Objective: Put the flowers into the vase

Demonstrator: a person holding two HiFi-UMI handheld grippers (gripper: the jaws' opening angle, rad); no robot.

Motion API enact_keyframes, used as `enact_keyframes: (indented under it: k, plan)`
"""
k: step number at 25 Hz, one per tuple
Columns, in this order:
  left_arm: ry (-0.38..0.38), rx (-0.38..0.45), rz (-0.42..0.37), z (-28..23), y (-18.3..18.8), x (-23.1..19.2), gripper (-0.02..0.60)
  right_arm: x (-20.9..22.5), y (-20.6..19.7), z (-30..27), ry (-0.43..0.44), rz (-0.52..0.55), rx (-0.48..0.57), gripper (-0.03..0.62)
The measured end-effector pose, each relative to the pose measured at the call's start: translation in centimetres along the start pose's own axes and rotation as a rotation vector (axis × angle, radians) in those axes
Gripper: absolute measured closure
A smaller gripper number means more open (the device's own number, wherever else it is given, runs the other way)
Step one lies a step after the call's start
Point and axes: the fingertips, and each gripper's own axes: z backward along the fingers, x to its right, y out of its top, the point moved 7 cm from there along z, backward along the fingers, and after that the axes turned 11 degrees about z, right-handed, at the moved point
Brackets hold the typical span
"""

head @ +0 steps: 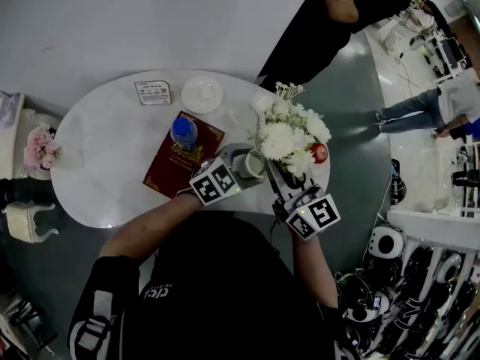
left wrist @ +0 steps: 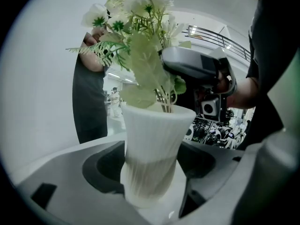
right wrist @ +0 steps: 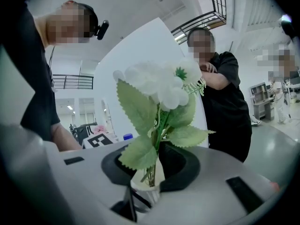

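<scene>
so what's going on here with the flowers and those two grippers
A person stands at a white table with a hand-held gripper in each hand. The left gripper is closed on a white ribbed vase, holding it upright. The right gripper is closed on the stems of a bunch of white flowers, and the stem ends are already down in the vase's mouth. The flowers are in the vase but not yet let go.

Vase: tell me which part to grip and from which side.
Grip the vase at its narrow lower waist, coming in level from the side, as the left gripper does. It stands upright and flares toward the rim, and the flowers fill the top, so an approach from above is blocked.
</scene>
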Motion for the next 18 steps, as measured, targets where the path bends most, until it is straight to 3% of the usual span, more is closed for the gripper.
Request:
enact_keyframes:
  k: [7,18]
  plan:
    - [0.006,-0.004,0.003,-0.1,0.0,0.1,0.242,-0.4,-0.3,0.3,0.040,0.106,-0.115,0.489]
    - [0.007,-0.007,0.011,-0.2,-0.1,0.0,0.242,-0.4,-1.5,1.2,0.079,0.103,-0.228,0.394]
